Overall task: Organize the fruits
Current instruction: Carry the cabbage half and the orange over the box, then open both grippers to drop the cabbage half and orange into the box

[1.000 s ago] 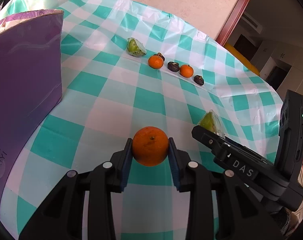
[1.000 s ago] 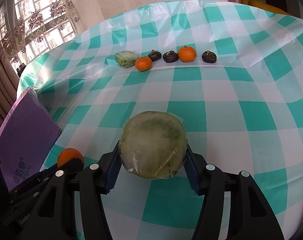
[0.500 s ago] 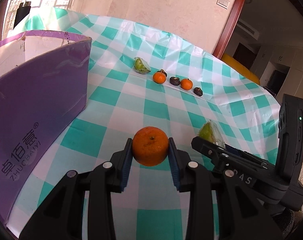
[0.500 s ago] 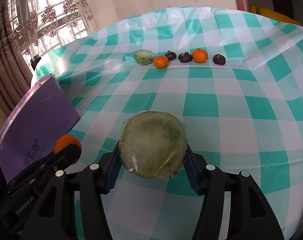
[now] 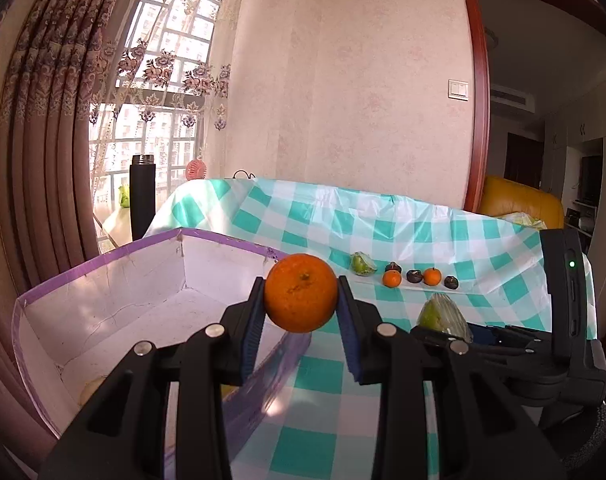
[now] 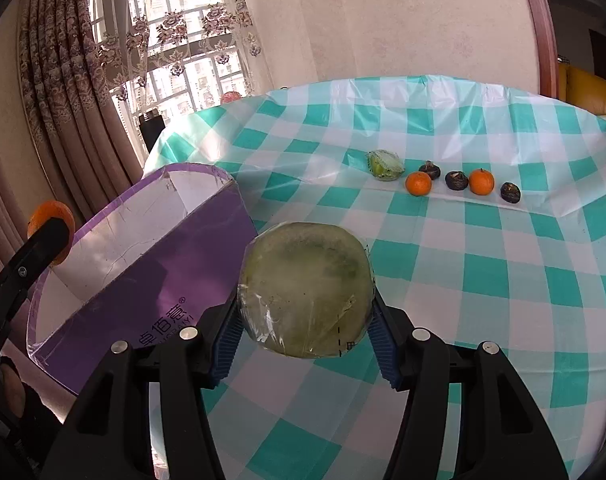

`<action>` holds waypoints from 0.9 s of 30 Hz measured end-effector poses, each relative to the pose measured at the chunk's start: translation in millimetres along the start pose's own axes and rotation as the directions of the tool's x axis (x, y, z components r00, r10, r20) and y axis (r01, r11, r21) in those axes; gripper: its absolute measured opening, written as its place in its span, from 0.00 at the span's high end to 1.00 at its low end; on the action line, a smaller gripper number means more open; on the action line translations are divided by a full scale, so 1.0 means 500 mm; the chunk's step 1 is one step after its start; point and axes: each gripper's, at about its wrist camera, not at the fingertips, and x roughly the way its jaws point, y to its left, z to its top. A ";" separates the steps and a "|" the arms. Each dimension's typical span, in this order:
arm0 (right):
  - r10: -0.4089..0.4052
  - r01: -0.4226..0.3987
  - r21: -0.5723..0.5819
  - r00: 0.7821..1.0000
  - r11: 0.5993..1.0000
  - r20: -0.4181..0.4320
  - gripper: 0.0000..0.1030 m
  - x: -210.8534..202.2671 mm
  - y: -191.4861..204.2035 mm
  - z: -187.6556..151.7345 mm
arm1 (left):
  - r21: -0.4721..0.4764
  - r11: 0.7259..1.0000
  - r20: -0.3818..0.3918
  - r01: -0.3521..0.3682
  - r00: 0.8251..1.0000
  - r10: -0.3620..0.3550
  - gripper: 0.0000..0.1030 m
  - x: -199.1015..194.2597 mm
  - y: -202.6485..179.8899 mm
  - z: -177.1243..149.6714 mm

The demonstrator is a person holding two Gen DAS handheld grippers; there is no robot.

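Left tongs clamp orange at box rim | right tongs clamp wrapped fruit beside box, above table | step: carrying | next: move over box, release

A checked tablecloth covers the table, bearing a purple box and a row of fruits.
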 end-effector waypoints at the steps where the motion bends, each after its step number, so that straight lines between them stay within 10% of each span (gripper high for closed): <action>1: 0.015 -0.015 -0.020 1.000 1.000 0.006 0.45 -0.002 0.019 0.010 | -0.002 1.000 -0.001 -0.024 1.000 0.024 0.66 -0.008 0.018 0.010; 16: 0.147 -0.140 -0.299 0.989 0.944 -0.002 0.45 0.065 0.273 0.112 | -0.044 0.959 -0.266 -0.281 0.928 0.260 0.66 0.021 0.275 0.031; 27: -0.018 -0.065 -0.419 0.981 0.906 -0.191 0.45 0.210 0.341 0.113 | 0.121 0.946 -0.453 -0.300 0.831 0.321 0.66 0.118 0.267 0.000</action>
